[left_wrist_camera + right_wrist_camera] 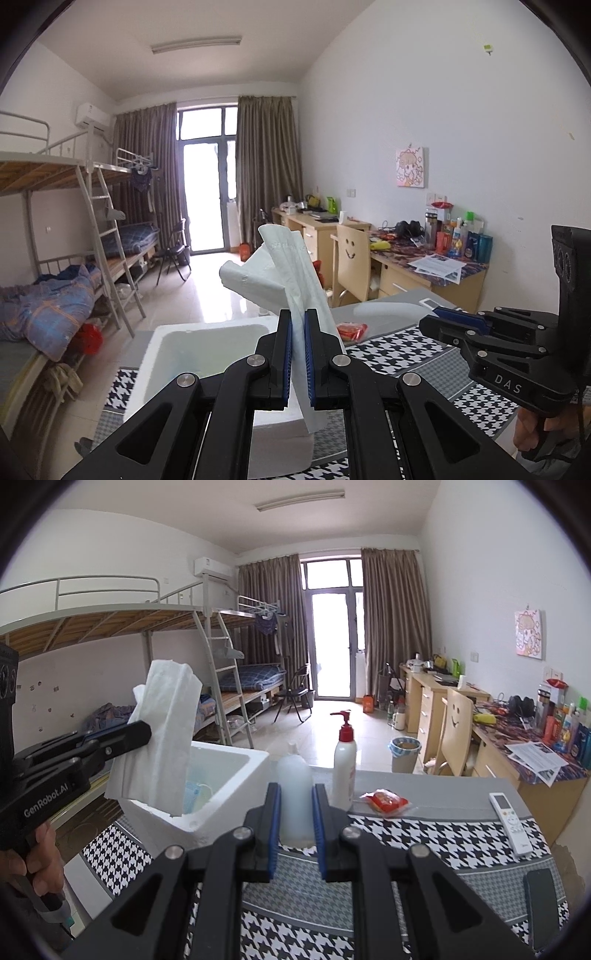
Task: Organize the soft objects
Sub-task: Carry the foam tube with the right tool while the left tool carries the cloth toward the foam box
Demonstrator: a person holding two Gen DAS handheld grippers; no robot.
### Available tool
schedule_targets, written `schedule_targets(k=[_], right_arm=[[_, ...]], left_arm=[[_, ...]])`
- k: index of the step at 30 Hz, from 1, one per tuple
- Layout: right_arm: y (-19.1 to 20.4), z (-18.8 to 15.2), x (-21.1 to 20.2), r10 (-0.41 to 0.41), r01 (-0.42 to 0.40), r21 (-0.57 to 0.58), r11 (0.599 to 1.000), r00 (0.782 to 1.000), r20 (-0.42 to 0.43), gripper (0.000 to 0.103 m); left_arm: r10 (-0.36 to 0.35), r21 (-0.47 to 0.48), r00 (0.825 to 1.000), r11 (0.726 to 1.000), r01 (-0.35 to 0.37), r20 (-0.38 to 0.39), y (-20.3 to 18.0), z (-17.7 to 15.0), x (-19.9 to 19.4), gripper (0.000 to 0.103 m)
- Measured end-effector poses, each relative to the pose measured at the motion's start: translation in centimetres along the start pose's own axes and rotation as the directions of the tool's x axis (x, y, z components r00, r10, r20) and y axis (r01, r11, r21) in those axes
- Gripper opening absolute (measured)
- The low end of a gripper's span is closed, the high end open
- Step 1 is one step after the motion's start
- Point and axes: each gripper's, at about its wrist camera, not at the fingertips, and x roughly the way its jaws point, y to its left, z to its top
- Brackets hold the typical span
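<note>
My left gripper point(298, 325) is shut on a white paper towel point(284, 273), holding it just above the open white foam box point(192, 350). In the right wrist view the towel point(162, 738) hangs over the near left rim of the box point(236, 771), which holds a blue-and-yellow soft item point(197, 794). My right gripper point(295, 797) is shut on a translucent plastic bottle point(293, 794) that stands on the houndstooth table cover point(424, 834). The right gripper also shows in the left wrist view point(443, 317), at the right.
A white pump bottle with a red top point(343, 771) stands just right of the held bottle. A red snack packet point(386, 801), a white remote point(511, 823) and a dark phone point(541, 908) lie on the table. Desks, a chair and bunk beds stand beyond.
</note>
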Motion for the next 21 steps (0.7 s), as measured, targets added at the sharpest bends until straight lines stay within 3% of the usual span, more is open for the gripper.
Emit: schedule_targets(k=[21], right_arm=[[5.7,1.4,3.2,0.130,-0.132,-0.055,0.990,0.991,-0.029,0.020]], left_arm=[[0.180,-0.059,0.984,0.982,-0.179,0.013,5.7,-1.0,-3.1,0.007]])
